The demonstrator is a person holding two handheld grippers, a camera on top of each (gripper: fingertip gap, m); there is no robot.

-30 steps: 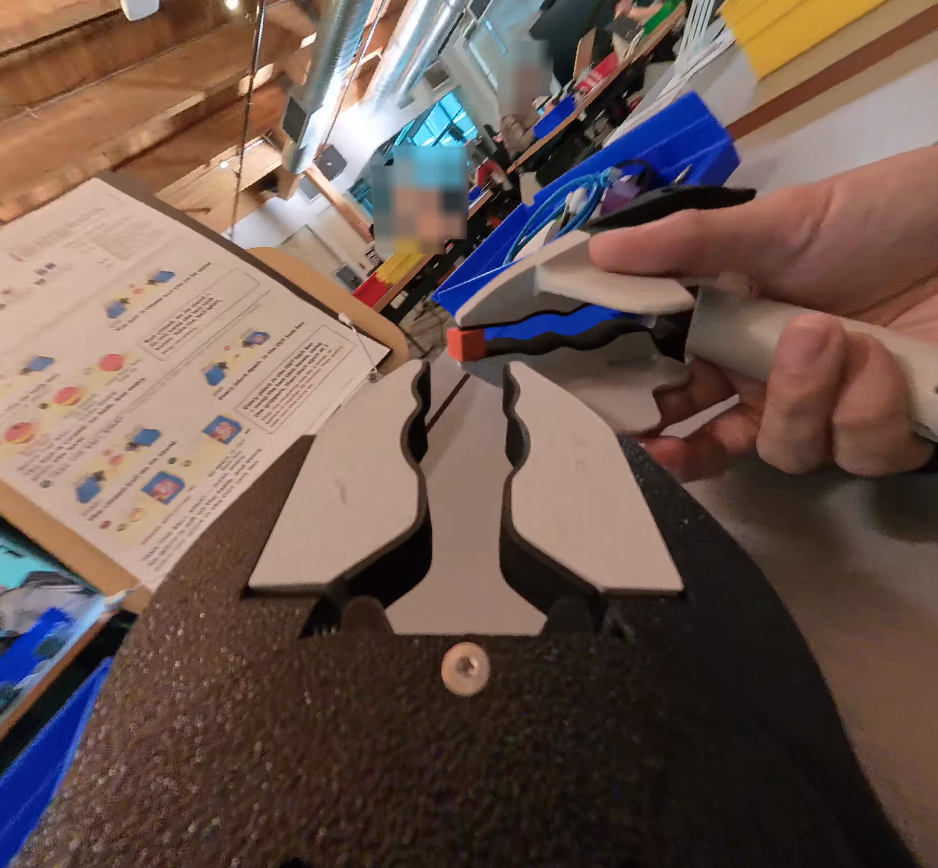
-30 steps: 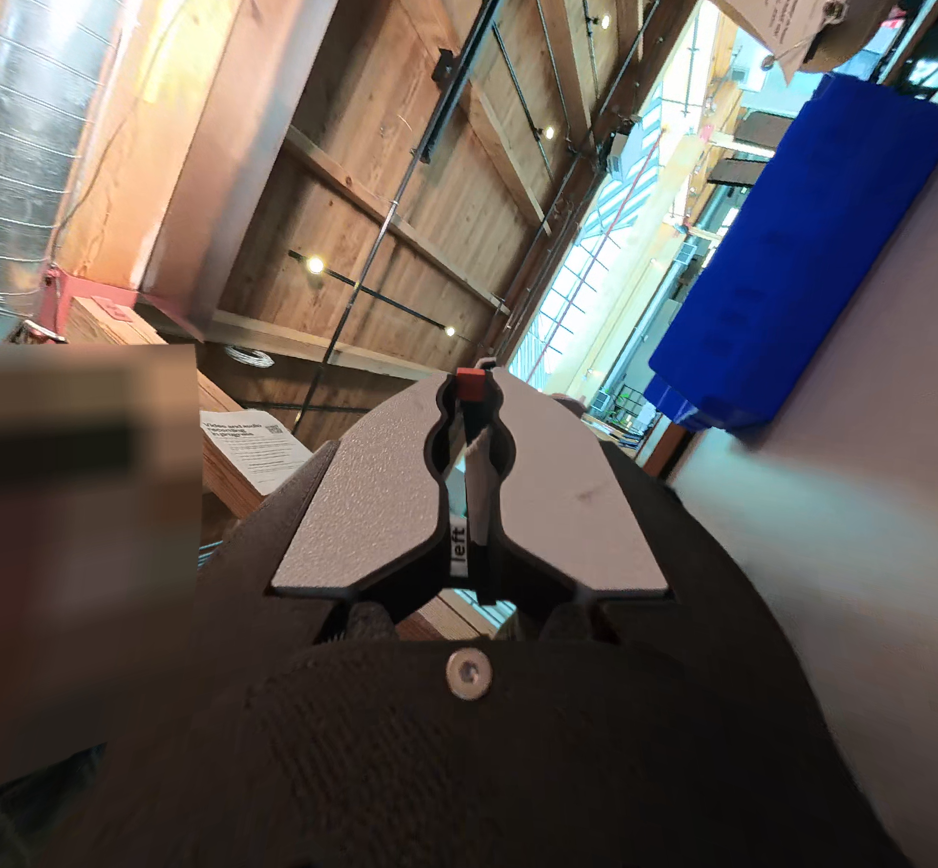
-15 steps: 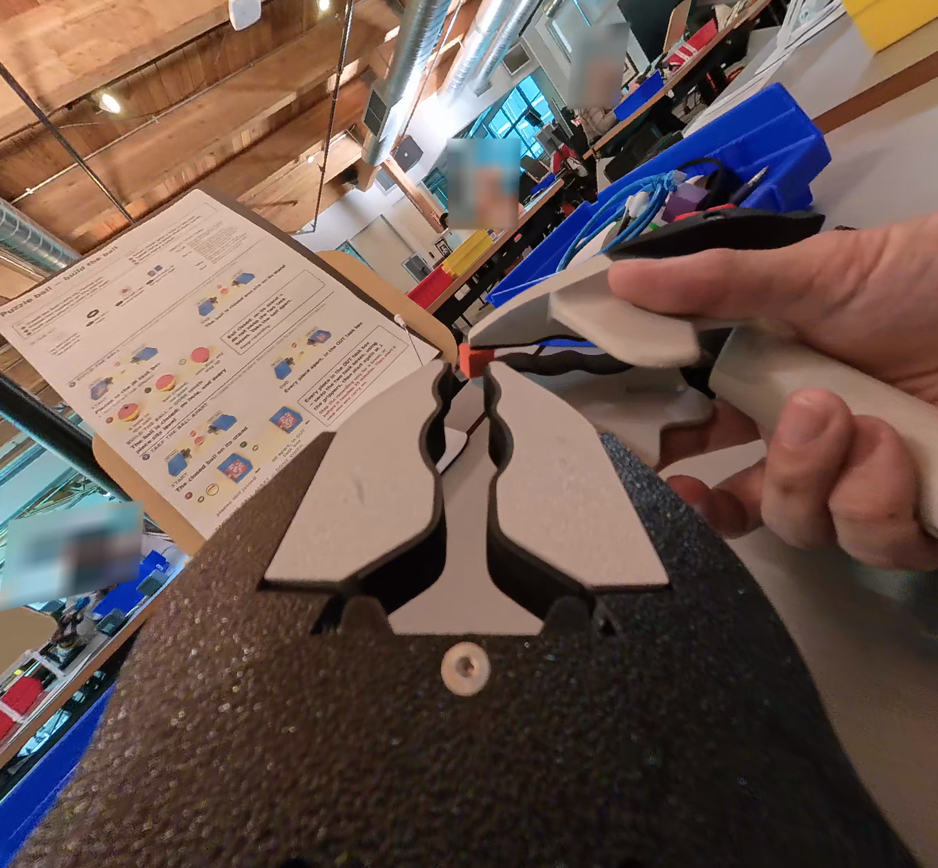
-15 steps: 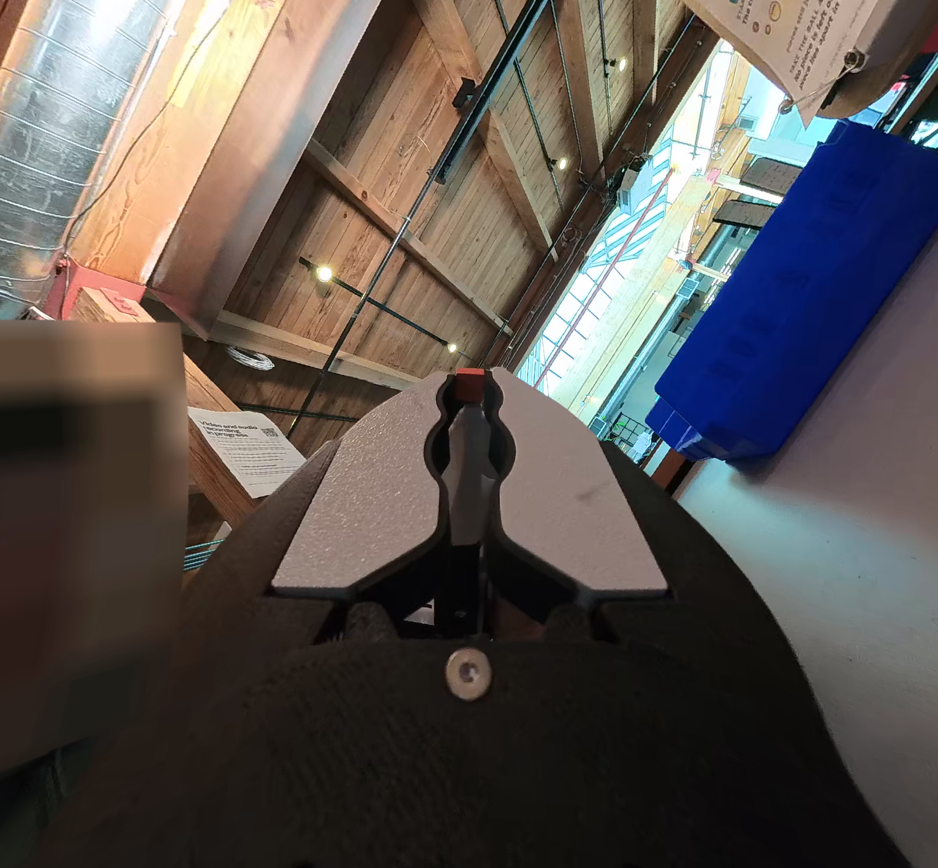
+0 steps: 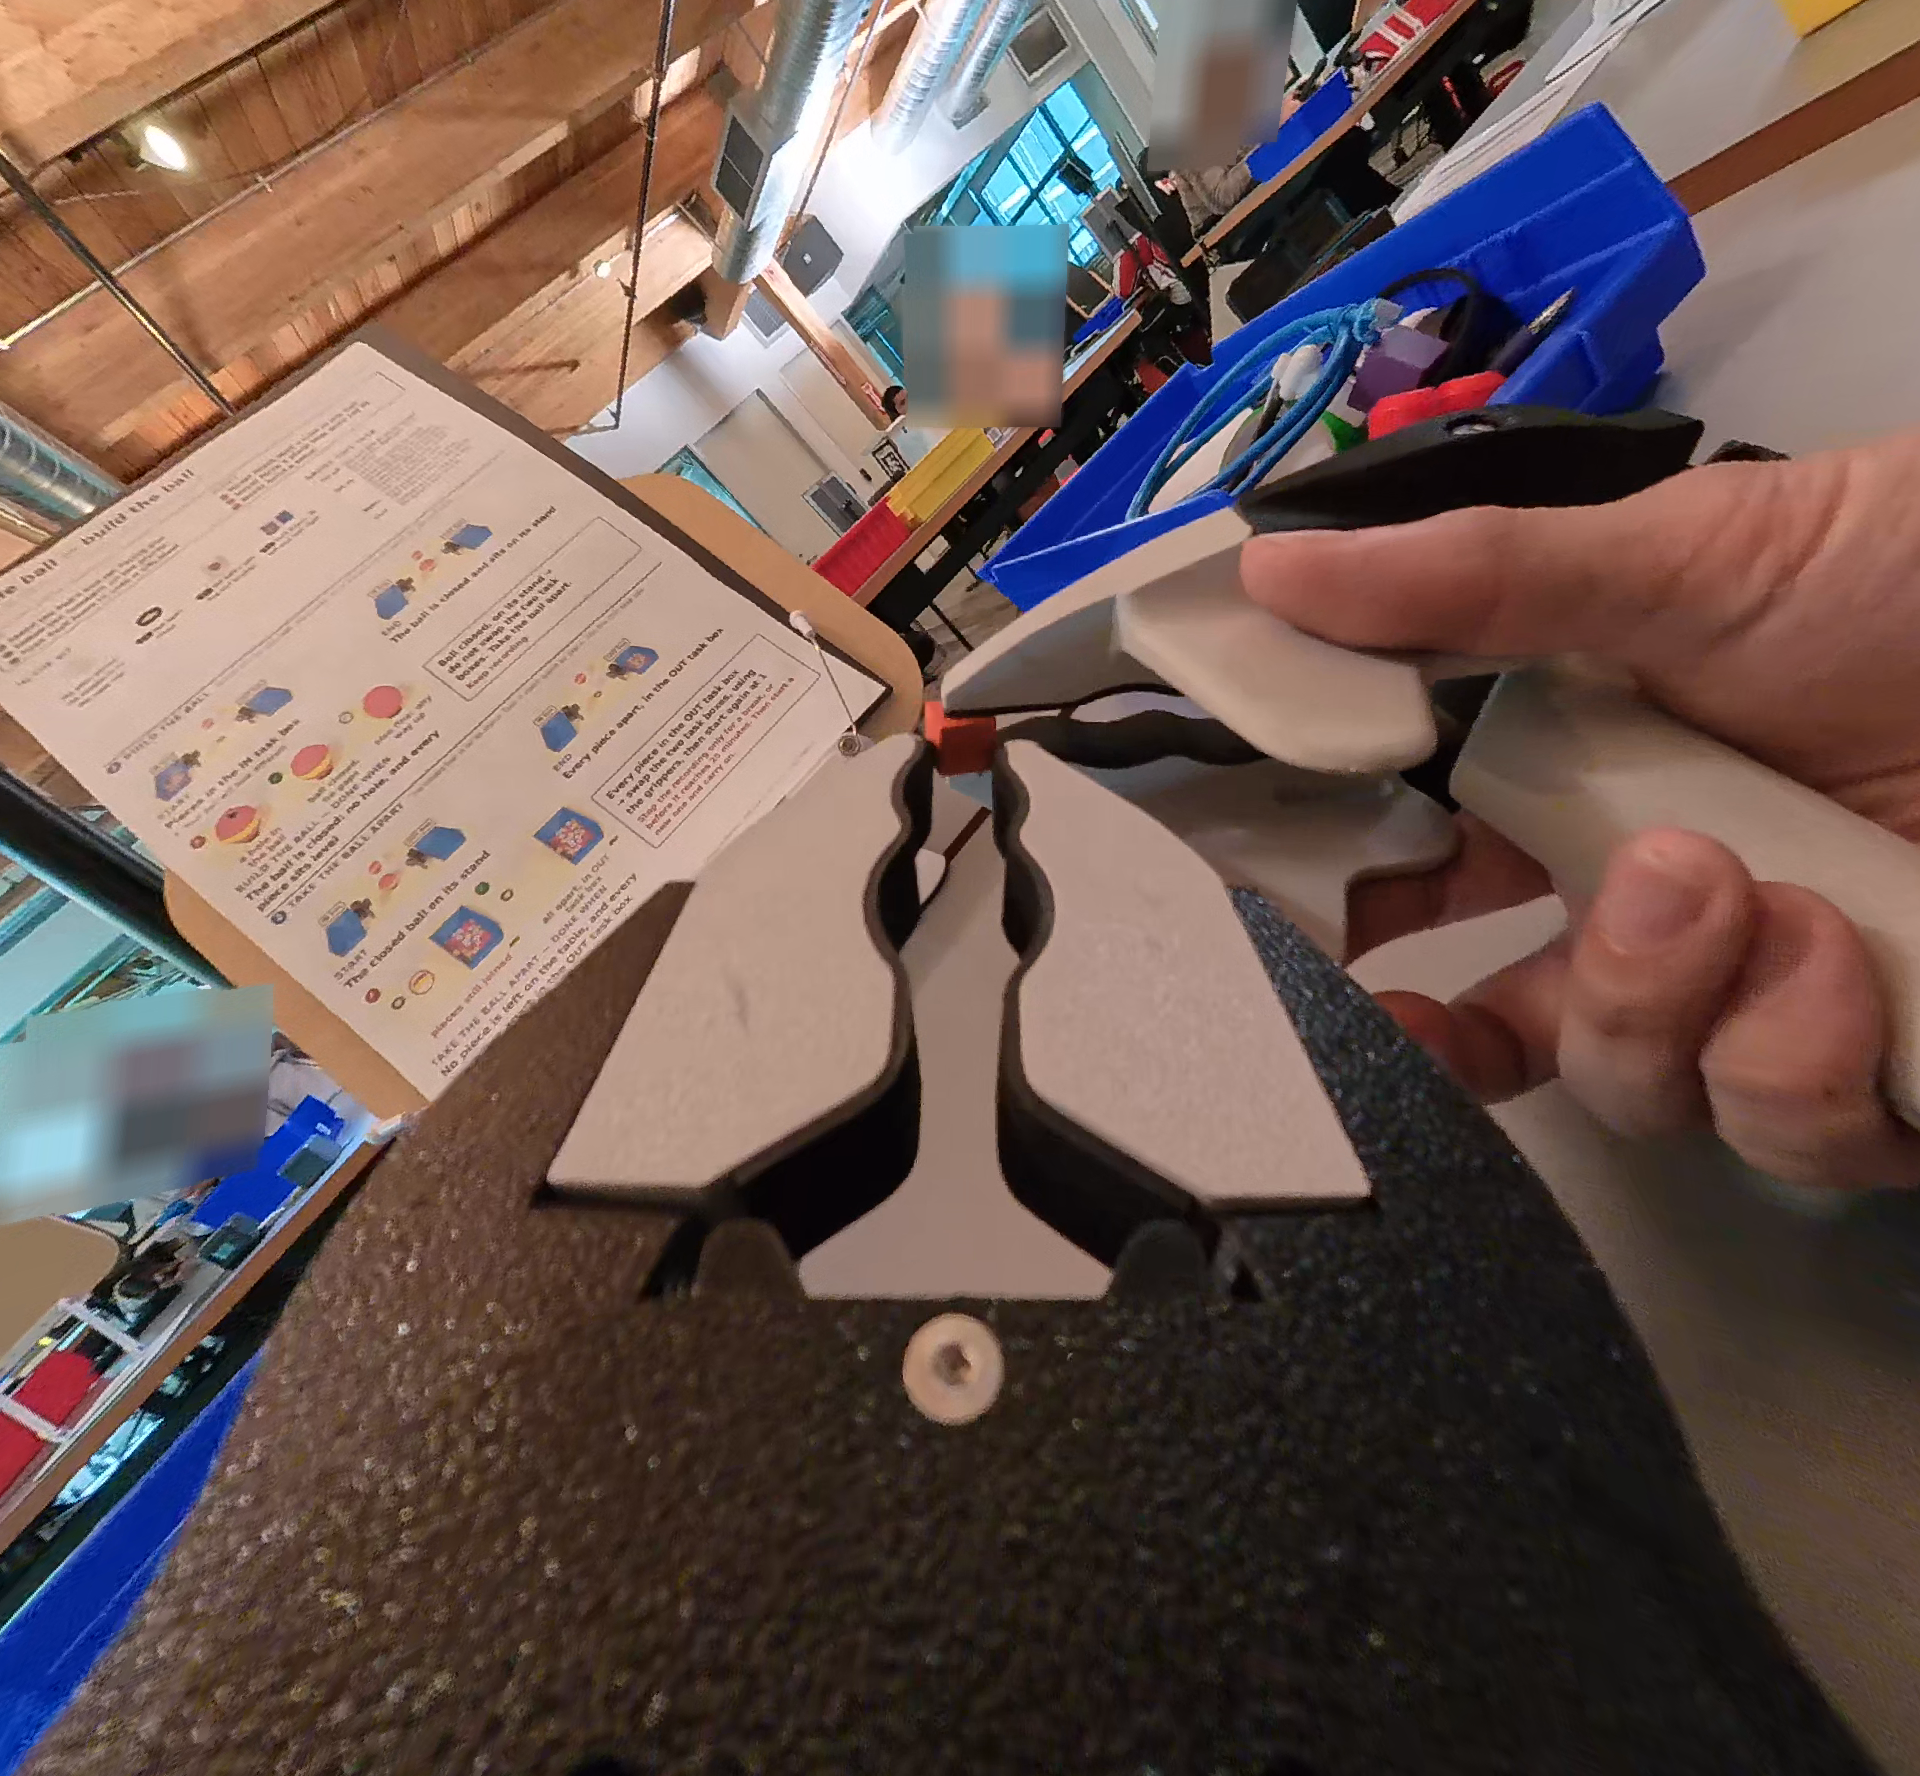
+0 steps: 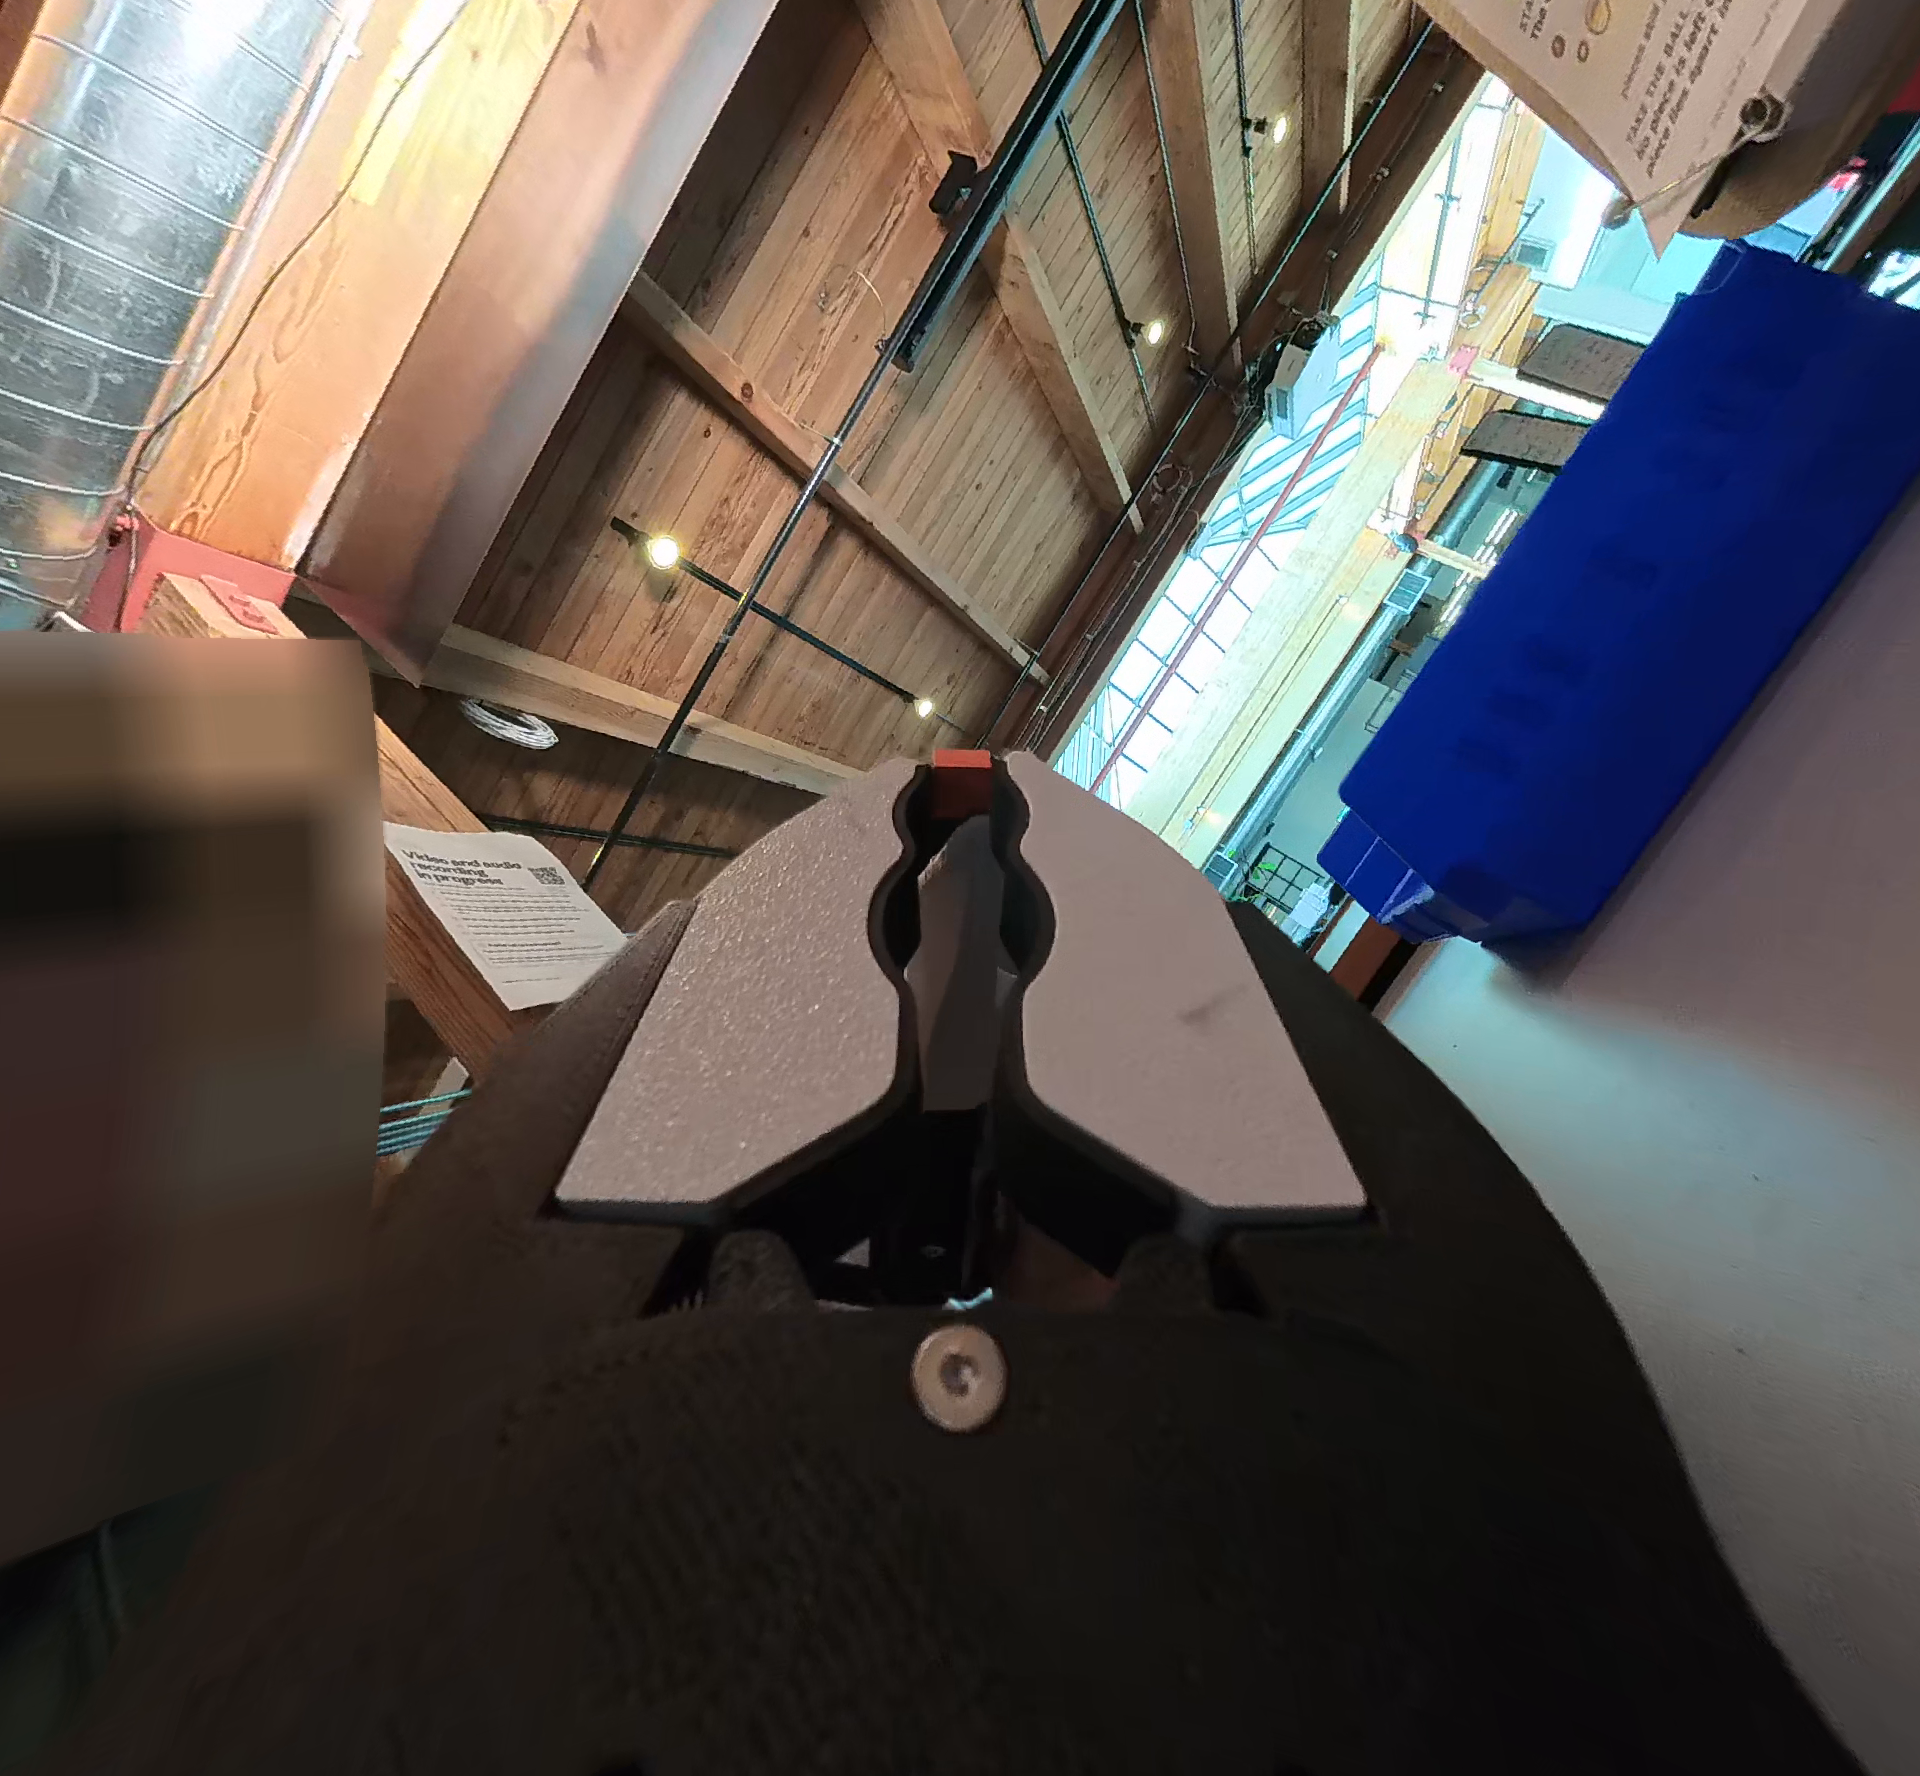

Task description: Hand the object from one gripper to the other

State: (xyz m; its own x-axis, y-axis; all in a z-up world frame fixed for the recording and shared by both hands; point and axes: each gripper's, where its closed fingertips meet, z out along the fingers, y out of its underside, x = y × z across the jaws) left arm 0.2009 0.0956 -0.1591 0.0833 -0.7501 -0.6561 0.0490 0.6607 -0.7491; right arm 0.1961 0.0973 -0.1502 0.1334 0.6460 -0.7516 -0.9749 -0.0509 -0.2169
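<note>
right tongs (image 6: 956, 776): closed on a small red block (image 6: 958, 784), pinched at the very tips; the block pokes just past them

left tongs (image 5: 958, 770): narrow gap, fingers not quite together; the red block (image 5: 958, 742) sits at the mouth, between the two tips; whether the pads already touch it I cannot tell

key relation: the block lies dead ahead of the left tongs, at tip level; the right tongs (image 5: 1039, 677) come in from the right side of the left ones, roughly crosswise to them, so the two pairs meet near a right angle at the block; the block is too small and cube-like to read a long axis

nearer hand: both pairs are at the block; the left needs only to close, by my judgement; the right must hold until it does

hand pose: the hand on the right tool (image 5: 1662, 739) sits just right of the left tongs, thumb laid flat along the pale top lever, fingers curled under the pale grip; wrist runs off frame to the right

step in hand: the transfer pinch itself; not yet done, as the right tongs alone clearly carry the block

risk: small block, tip-only hold on both sides; an early release could drop it

beyond the tongs: a printed instruction sheet on a brown board (image 5: 436, 718) stands left of the left tongs; a blue bin (image 5: 1558, 199) of mixed parts lies behind the right tool; the grey surface (image 5: 1766, 1414) runs under the hand
</note>
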